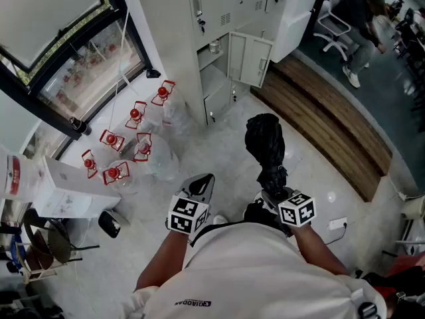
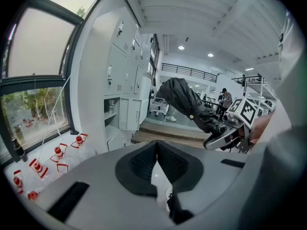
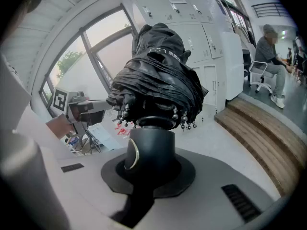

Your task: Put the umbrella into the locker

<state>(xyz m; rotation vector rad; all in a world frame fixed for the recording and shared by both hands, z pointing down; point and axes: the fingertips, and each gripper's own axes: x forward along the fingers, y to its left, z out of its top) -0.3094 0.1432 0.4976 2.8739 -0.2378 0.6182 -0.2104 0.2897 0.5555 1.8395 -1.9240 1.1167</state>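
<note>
Right gripper (image 3: pixel 149 169) clamps crumpled, folded black umbrella (image 3: pixel 160 75).

Black folded umbrella (image 1: pixel 265 145): canopy bundled, handle clamped in right gripper (image 3: pixel 149 164), held off floor, tilted forward. White locker (image 1: pixel 249 60): door open, well apart from umbrella.

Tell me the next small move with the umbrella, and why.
Probably carry it forward toward the open locker compartment: the right gripper is clamped on the folded black umbrella by its handle, and the locker stands some way ahead, its door already open.
</note>
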